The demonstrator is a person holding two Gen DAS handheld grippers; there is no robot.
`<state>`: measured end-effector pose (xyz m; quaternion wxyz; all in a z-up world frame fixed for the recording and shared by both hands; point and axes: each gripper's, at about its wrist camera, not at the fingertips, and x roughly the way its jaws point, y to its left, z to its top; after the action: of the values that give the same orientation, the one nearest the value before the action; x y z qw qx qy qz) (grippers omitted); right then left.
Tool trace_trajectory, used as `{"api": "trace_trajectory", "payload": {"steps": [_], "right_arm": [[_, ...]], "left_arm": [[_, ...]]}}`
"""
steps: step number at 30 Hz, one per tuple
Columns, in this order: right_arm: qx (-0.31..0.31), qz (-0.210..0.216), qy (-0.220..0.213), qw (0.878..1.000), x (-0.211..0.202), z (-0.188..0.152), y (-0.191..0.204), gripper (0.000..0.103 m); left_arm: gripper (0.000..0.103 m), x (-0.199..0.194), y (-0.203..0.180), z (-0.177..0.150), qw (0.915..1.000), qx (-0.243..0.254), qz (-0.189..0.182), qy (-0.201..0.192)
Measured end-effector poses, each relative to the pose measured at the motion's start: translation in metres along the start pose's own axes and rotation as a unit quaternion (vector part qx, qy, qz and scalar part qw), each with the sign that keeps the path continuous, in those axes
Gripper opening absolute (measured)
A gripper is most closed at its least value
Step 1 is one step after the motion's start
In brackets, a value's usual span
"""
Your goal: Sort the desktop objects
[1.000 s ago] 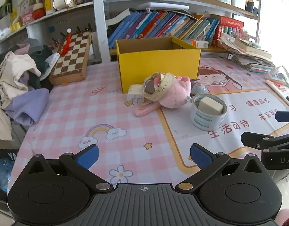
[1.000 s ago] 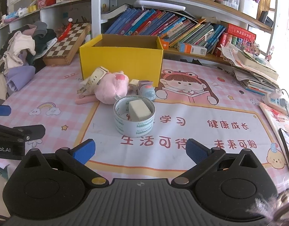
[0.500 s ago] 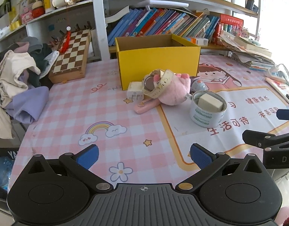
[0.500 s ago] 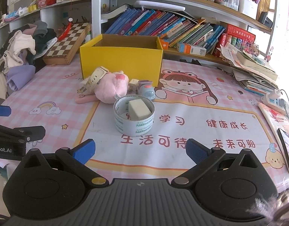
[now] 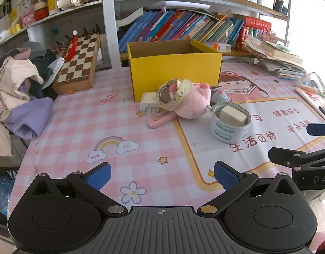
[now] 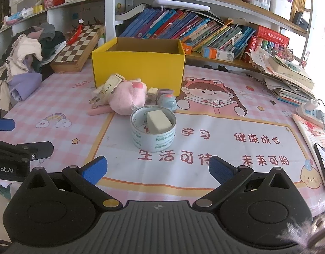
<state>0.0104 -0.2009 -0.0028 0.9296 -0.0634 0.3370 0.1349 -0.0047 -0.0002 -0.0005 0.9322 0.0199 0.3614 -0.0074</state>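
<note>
An open yellow box (image 5: 175, 72) (image 6: 139, 68) stands at the back of the desk. In front of it lie a pink plush toy (image 5: 193, 105) (image 6: 127, 98), a cream watch (image 5: 173, 96) (image 6: 110, 85), a white charger block (image 5: 148, 104), a pink flat item (image 5: 160, 120) and a small blue toy (image 6: 167, 101). A roll of clear tape (image 5: 230, 124) (image 6: 153, 130) holds a cream eraser block (image 6: 158, 120). My left gripper (image 5: 161, 176) and right gripper (image 6: 156, 169) both hover open over the near mat, nothing between their fingers.
A chessboard (image 5: 80, 61) leans at the back left beside a heap of clothes (image 5: 18, 93). Books fill the shelf (image 6: 183, 31) behind the box. Stacked papers (image 6: 287, 78) and a power strip (image 6: 310, 110) sit at the right edge.
The left gripper has shifted slightly, so the objects sit a little nearer and lower in its view. The right gripper has barely moved. Both stay open.
</note>
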Motion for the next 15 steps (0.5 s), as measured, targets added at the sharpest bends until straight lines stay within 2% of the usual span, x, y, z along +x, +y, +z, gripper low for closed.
{"api": "trace_trajectory", "payload": {"steps": [15], "right_arm": [[-0.006, 0.003, -0.005, 1.0, -0.0025, 0.0004, 0.0007, 0.103]], "left_arm": [[0.103, -0.0013, -0.0031, 0.0007, 1.0, 0.007, -0.006, -0.002]]}}
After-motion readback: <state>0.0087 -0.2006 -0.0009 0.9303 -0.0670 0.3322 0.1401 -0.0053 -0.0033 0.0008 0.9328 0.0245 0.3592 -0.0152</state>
